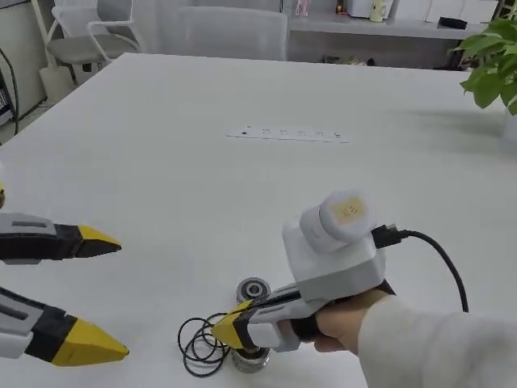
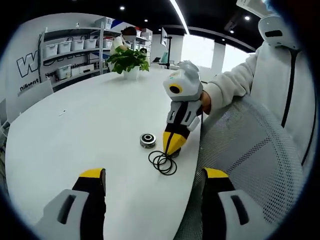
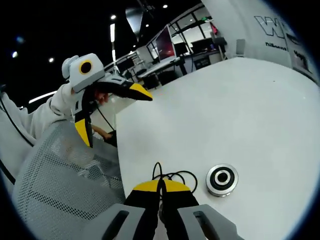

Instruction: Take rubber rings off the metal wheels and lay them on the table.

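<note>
A round metal wheel [image 1: 253, 289] with a dark centre and bright rim lies flat on the smooth white table [image 1: 242, 186]. Just beside it sits a loose tangle of thin black rubber rings [image 1: 198, 343], off the wheel and on the tabletop. A second metal wheel [image 1: 250, 360] stands nearer the table edge than the first, partly under the right gripper [image 1: 220, 330]. That gripper's yellow tips are pressed together at the tangle and seem to pinch a strand of it. A sleeved hand [image 1: 343, 327] holds it low, angled down past the wheel. The left gripper [image 1: 111, 295] hovers well apart from the wheel, roughly level, jaws spread wide and empty.
</note>
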A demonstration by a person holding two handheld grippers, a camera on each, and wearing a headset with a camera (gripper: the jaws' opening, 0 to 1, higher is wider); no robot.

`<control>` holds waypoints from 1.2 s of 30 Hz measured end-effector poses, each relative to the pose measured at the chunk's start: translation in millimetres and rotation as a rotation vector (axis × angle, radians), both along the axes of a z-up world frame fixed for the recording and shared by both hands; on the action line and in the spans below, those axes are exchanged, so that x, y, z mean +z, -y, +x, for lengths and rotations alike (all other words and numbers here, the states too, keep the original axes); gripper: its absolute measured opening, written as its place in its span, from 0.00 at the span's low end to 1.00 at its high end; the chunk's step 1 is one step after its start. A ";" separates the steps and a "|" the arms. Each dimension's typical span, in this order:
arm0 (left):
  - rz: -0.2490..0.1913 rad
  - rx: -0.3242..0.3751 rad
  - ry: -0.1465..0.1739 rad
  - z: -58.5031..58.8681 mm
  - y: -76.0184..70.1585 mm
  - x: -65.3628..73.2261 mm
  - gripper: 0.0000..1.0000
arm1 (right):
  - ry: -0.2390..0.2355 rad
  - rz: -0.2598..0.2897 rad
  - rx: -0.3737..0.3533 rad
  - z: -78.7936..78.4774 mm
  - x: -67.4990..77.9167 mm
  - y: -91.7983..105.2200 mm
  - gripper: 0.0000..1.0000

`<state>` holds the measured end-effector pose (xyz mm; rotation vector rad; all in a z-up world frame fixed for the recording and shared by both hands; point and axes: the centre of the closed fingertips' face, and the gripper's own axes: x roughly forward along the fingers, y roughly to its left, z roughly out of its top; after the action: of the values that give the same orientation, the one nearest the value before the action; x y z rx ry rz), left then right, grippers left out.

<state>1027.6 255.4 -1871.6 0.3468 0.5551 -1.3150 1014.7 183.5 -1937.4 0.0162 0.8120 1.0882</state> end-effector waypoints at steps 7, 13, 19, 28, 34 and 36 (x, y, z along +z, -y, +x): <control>-0.005 0.033 0.026 -6.6 -12.4 9.4 0.78 | 0.032 -0.043 -0.006 4.5 -6.2 6.0 0.00; -0.001 0.050 0.025 -17.6 -17.4 1.5 0.78 | 0.034 -0.056 -0.010 5.5 -8.1 7.8 0.02; -0.016 0.070 0.010 -24.3 -18.0 -4.4 0.79 | 0.049 -0.064 -0.016 8.3 -5.9 10.9 0.04; -0.037 0.087 0.011 -27.1 -16.0 -3.5 0.81 | 0.098 -0.044 -0.056 19.2 12.0 20.5 0.07; -0.041 0.092 0.009 -27.1 -15.4 -4.8 0.81 | 0.128 -0.010 -0.085 25.3 29.8 26.7 0.12; -0.043 0.093 0.008 -27.8 -14.3 -4.6 0.81 | 0.133 0.015 -0.093 26.1 38.0 28.3 0.15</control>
<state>999.8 269.7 -1876.2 0.2873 0.5291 -1.2335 1040.8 155.2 -1899.4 -0.0051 0.6772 0.9965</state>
